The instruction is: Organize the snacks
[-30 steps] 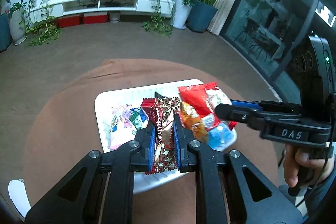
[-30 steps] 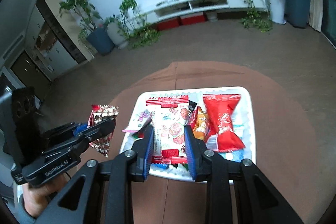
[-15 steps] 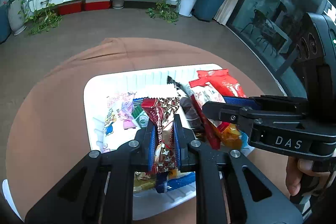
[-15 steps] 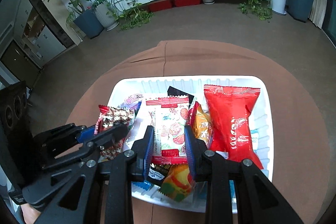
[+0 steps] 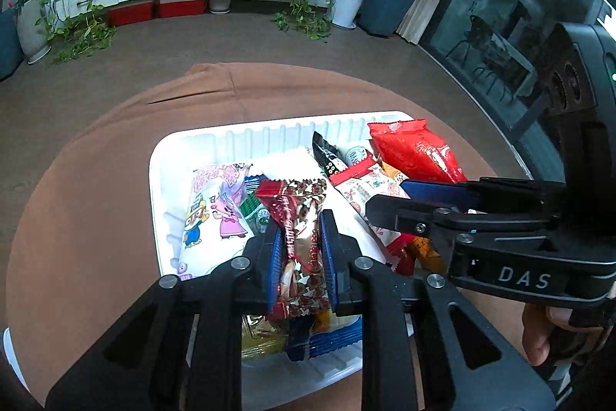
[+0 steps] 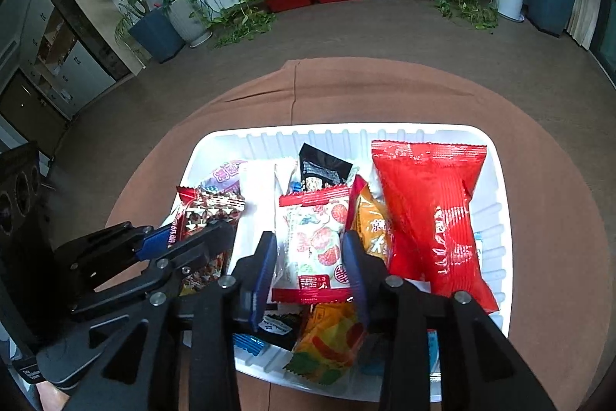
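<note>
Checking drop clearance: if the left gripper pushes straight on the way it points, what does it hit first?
Likely the pile in the white tray. The left gripper, shut on the brown starred packet, points at the green wrapper and white packet. Depth is unclear.

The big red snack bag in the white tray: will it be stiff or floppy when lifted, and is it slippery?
The big red snack bag looks puffed with air, so probably light and holding its shape. Its film is glossy and creased, so likely slippery and yielding under a pinch.
</note>
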A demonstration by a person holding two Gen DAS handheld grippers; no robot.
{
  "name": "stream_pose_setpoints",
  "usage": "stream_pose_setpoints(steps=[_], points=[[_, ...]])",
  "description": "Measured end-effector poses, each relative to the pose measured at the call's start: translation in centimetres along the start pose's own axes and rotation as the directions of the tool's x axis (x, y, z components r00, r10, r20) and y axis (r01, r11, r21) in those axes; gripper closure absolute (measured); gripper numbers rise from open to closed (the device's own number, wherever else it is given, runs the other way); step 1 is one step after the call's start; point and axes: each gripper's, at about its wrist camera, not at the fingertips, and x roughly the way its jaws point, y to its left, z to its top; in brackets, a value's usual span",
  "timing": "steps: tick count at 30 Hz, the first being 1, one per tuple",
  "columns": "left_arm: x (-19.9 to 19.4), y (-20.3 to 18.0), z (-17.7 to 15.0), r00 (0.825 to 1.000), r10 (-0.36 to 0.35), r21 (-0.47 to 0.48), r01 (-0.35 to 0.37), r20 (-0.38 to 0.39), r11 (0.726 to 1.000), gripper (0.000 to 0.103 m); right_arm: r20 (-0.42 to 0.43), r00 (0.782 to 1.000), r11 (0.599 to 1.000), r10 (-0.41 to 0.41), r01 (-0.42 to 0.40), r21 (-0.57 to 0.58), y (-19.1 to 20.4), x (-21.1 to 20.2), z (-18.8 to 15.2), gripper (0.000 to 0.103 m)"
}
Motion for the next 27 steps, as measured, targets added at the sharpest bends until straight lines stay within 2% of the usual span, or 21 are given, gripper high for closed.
stream_pose_setpoints(steps=[7, 9, 10, 11, 13, 16, 22, 25, 27], points=[[-0.6, -0.5, -0.3, 1.000, 0.018, 0.021, -0.018, 0.005, 1.000, 0.083, 0.010, 1.000, 1.000, 0.002, -0.002, -0.002, 0.0, -0.7, -0.4, 0.060], [-0.9, -0.6, -0.4, 1.000, 0.026, 0.026, -0.027, 0.014, 0.999, 0.075, 0.020, 1.000, 1.000, -0.004, 0.004, -0.002, 0.1, -1.0, -0.5, 0.052], [-1.1, -0.7, -0.5, 0.999, 0.032, 0.028, -0.033, 0.021, 0.999, 0.068, 0.026, 1.000, 1.000, -0.008, 0.008, -0.003, 0.1, -1.2, -0.5, 0.051], [-1.3, -0.7, -0.6, 0.999, 0.033, 0.029, -0.034, 0.028, 0.999, 0.056, 0.033, 0.999, 1.000, -0.010, 0.010, -0.002, 0.0, -1.4, -0.6, 0.048], [-1.8, -0.8, -0.8, 0.998, 0.032, 0.028, -0.033, 0.047, 0.999, 0.044, 0.045, 0.999, 1.000, -0.008, 0.008, -0.006, 0.0, -1.9, -0.7, 0.044], [-2.5, -1.3, -1.0, 0.997, 0.044, 0.043, -0.047, 0.057, 0.998, 0.042, 0.058, 0.998, 1.000, -0.012, 0.014, -0.023, 0.2, -2.5, -1.0, 0.041], [-5.2, -2.4, -2.3, 0.992, 0.078, 0.075, -0.086, 0.103, 0.994, 0.021, 0.100, 0.995, 0.998, -0.012, 0.017, -0.056, 0.8, -4.7, -1.9, 0.037], [-7.8, -3.5, -3.7, 0.979, 0.102, 0.095, -0.120, 0.179, 0.988, 0.002, 0.155, 0.988, 0.998, 0.008, 0.002, -0.064, 1.1, -6.9, -2.8, 0.033], [-10.0, -4.4, -4.7, 0.962, 0.099, 0.110, -0.130, 0.253, 0.985, 0.001, 0.224, 0.974, 0.997, 0.024, -0.008, -0.070, 1.3, -9.2, -4.0, 0.029]])
